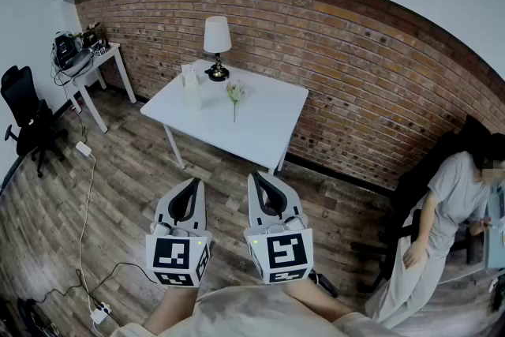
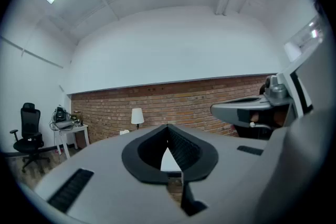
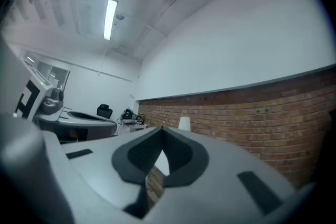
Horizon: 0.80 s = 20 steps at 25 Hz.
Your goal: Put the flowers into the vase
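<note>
Flowers [image 1: 234,93] lie on the worktop [image 1: 272,126] near the vase [image 1: 192,96], well apart from the left gripper [image 1: 194,181] and right gripper [image 1: 255,177], both pressed together and empty: step closer, then spread one.

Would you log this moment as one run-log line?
stage: not begun | left gripper: shut, empty | right gripper: shut, empty | flower: on table, beside vase

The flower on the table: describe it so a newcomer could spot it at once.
Against the brick wall stands the larger white table. Near its middle, just in front of the black-based lamp, lies the flower. It is the only thing there with a thin green stem and a pale bloom.
</note>
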Each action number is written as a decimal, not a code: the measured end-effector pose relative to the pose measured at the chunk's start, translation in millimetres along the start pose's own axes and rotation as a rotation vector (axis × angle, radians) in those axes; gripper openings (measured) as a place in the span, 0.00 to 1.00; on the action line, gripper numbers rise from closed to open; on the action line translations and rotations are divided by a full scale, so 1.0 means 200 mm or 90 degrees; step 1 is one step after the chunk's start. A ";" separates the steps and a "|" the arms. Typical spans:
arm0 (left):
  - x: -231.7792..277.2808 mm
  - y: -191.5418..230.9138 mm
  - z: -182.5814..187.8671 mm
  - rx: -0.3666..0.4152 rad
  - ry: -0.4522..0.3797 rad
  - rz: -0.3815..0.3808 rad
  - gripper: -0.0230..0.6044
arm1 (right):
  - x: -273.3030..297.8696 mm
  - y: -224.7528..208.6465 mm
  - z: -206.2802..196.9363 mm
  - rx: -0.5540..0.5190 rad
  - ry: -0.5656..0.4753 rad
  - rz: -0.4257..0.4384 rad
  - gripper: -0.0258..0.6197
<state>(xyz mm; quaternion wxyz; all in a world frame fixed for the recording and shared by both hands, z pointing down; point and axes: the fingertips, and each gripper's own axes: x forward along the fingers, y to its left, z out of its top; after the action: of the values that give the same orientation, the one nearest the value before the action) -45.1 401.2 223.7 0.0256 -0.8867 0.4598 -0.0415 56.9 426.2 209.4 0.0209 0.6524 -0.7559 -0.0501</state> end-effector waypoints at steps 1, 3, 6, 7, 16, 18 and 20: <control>0.02 0.00 0.00 -0.001 0.002 0.002 0.04 | 0.01 -0.01 -0.01 0.003 0.003 0.001 0.05; 0.05 0.00 -0.01 0.000 0.006 0.005 0.04 | 0.04 -0.03 -0.02 0.009 0.007 0.003 0.05; 0.10 0.00 -0.01 0.003 0.011 0.010 0.04 | 0.08 -0.06 -0.04 0.011 0.008 0.007 0.05; 0.12 0.00 -0.01 0.004 0.012 0.012 0.04 | 0.09 -0.08 -0.05 0.012 0.009 0.009 0.05; 0.20 -0.07 -0.05 -0.003 0.016 0.023 0.04 | 0.11 -0.14 -0.14 0.033 0.019 0.034 0.05; 0.21 -0.08 -0.06 -0.003 0.021 0.025 0.04 | 0.11 -0.16 -0.14 0.033 0.019 0.037 0.05; 0.22 -0.08 -0.06 -0.008 0.023 0.025 0.04 | 0.12 -0.16 -0.14 0.034 0.020 0.041 0.05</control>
<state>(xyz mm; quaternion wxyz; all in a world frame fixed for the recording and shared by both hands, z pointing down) -7.3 373.8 240.2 0.0130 -0.8767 0.4777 -0.0540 87.5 396.8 233.4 0.0167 0.6286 -0.7773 -0.0192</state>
